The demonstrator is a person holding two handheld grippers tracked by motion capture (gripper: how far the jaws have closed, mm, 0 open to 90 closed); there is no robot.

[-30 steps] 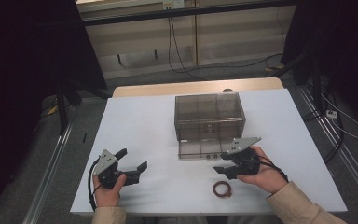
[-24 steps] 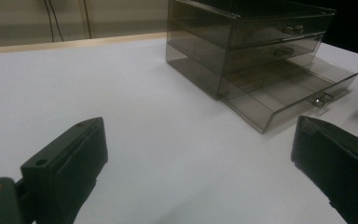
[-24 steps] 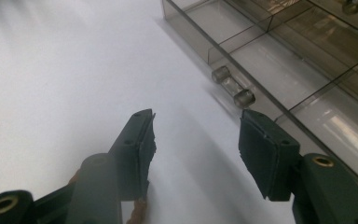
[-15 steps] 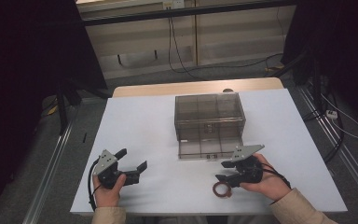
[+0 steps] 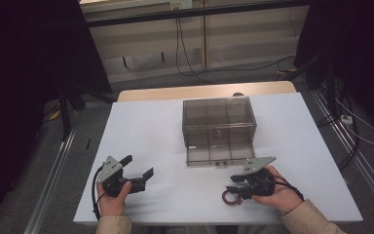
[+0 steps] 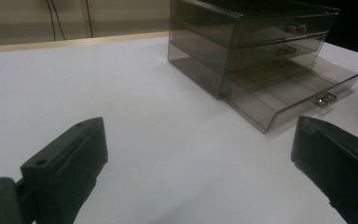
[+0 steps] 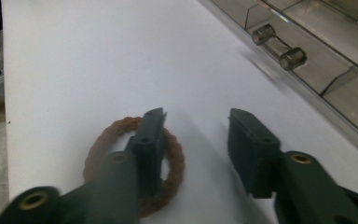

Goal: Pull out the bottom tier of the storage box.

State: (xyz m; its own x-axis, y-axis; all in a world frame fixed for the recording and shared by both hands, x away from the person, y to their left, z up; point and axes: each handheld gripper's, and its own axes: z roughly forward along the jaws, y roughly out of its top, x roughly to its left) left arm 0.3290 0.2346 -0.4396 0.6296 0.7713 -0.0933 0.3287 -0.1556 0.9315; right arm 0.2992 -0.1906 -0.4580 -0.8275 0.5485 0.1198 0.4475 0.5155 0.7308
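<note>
Brown twisted ring (image 7: 135,161) flat on the white table (image 7: 74,60), near edge.

High view above your side facing forward-down, your gripper views close and low over the table (image 5: 165,141), both sharing the drawer box (image 5: 218,127).

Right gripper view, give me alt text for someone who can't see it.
The right gripper has been closing its black jaws over a brown twisted ring on the white table; one jaw sits inside the ring. The open drawer of a smoky clear organizer lies at upper right.
</note>
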